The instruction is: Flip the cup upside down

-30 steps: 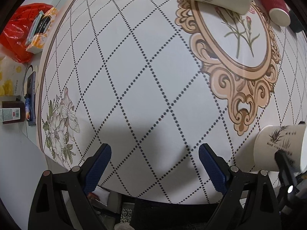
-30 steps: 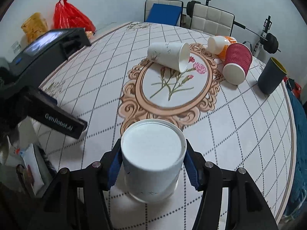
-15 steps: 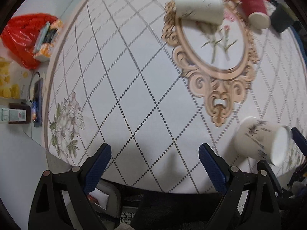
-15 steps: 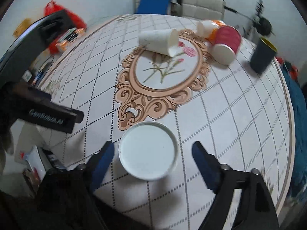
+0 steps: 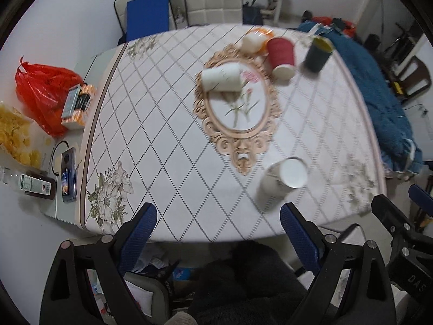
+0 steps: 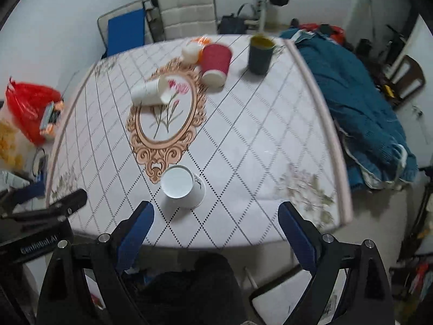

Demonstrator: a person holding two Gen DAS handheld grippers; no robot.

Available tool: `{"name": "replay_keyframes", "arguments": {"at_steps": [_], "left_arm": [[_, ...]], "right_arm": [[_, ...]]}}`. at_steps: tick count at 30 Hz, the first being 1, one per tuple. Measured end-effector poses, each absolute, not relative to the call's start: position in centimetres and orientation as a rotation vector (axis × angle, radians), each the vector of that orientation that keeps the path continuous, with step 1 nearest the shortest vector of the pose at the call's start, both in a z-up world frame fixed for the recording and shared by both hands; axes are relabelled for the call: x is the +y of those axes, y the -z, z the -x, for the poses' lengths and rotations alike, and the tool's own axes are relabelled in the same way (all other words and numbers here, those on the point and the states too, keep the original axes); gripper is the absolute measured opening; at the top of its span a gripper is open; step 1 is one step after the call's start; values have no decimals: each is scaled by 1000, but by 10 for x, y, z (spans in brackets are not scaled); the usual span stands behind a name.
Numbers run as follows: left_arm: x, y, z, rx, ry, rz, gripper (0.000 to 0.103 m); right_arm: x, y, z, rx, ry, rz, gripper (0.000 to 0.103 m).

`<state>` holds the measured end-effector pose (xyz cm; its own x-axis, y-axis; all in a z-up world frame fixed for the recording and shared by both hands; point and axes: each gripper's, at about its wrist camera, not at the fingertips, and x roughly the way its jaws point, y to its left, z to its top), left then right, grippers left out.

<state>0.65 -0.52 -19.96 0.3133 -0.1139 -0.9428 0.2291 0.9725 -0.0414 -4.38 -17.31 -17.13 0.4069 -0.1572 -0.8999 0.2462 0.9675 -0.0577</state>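
Note:
A white paper cup (image 6: 181, 190) stands upside down near the table's front edge, its flat base up. It also shows in the left wrist view (image 5: 285, 179). My right gripper (image 6: 216, 214) is open and empty, pulled back above and behind the cup, clear of it. My left gripper (image 5: 218, 216) is open and empty, held high off the table's front edge, left of the cup. Another white cup (image 6: 149, 91) lies on its side on the oval flower motif.
A red ribbed cup (image 6: 215, 61) stands upside down and a dark cup (image 6: 260, 53) stands upright at the far side, beside an orange-and-white cup (image 6: 192, 50). A red bag (image 5: 44, 92) and a phone (image 5: 67, 174) lie left of the table. A blue blanket (image 6: 362, 100) lies at the right.
My right gripper opened and let go of the white cup, which now stands upside down on the table. Both grippers drew back and up, away from the table.

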Motion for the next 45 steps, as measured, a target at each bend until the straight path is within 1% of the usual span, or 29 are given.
{"name": "replay_keyframes", "arguments": {"at_steps": [7, 13, 22, 23, 31, 39, 45], "left_arm": [[-1, 136, 23, 1144, 245, -74, 93], [3, 90, 44, 1102, 223, -44, 93], [1, 52, 69, 1081, 212, -25, 93], [-1, 50, 71, 1075, 212, -29, 93], [-2, 42, 81, 1065, 191, -33, 94], [2, 35, 88, 1054, 168, -25, 94], [2, 40, 90, 1085, 171, -28, 94]], "right_arm": [[-166, 96, 88, 1051, 310, -64, 95], [-165, 46, 112, 1008, 285, -66, 95], [-162, -14, 143, 953, 231, -54, 96], [-163, -18, 145, 950, 232, -53, 98], [-170, -36, 160, 949, 246, -44, 99], [-172, -43, 165, 942, 240, -38, 99], [-172, -43, 166, 952, 230, -41, 99]]}}
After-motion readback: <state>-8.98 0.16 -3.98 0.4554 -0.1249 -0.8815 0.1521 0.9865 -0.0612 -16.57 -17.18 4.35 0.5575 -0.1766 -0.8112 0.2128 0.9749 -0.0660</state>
